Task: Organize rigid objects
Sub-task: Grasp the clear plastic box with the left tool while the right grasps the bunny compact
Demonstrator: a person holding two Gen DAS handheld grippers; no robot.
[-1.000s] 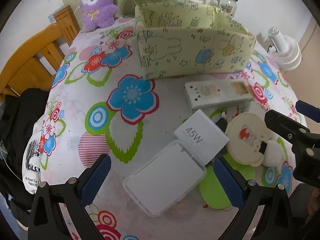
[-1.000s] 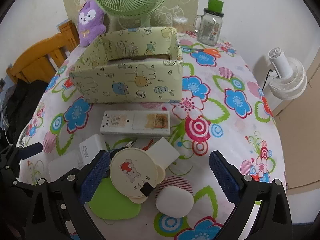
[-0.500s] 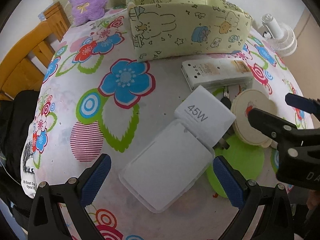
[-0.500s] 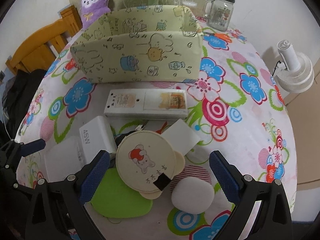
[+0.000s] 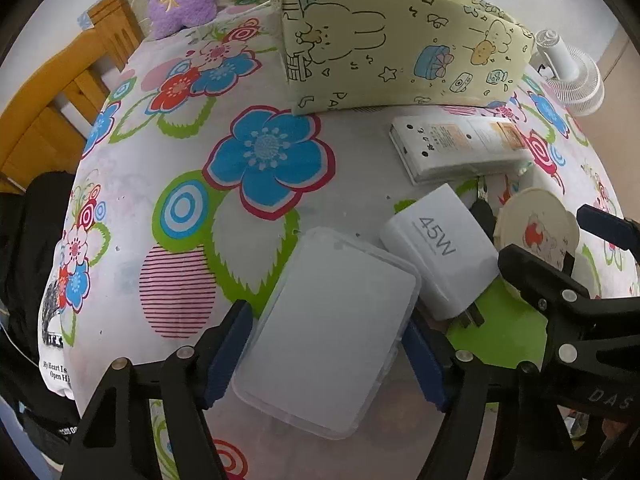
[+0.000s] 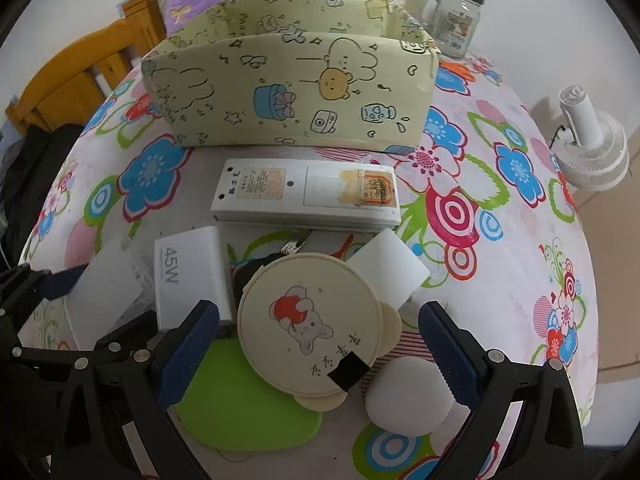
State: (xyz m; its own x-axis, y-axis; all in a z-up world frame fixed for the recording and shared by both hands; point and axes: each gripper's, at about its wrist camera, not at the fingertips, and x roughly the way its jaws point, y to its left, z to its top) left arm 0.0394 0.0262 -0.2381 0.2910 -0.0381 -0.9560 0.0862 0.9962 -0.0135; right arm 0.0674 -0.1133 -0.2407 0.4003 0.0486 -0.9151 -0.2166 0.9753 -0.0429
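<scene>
- I located the translucent plastic case (image 5: 326,334) at the lower centre of the left wrist view, lying flat on the floral tablecloth (image 5: 256,160), its far corner just beside the white 45W charger (image 5: 440,254).
- I judged the case light, stiff and smooth-walled, therefore prone to slipping; its thin lid could flex under hard pressure. I judged the two long edges, near mid-length, the best place to take hold.
- The left gripper (image 5: 326,354) had just been closing its jaws, with the case between them. Both blue pads stood at the long edges, apparently touching; I could not confirm a firm clamp.
- The right gripper (image 6: 320,354) stood wide open in the lower part of the right wrist view, holding nothing. The round cream lid with a rabbit print (image 6: 310,326) lay between its fingers, clear of both pads, over a green pad (image 6: 244,404).
- The yellow cartoon-print box (image 6: 288,92) stood at the upper centre, well apart from the case; I judged it the likely destination.
</scene>
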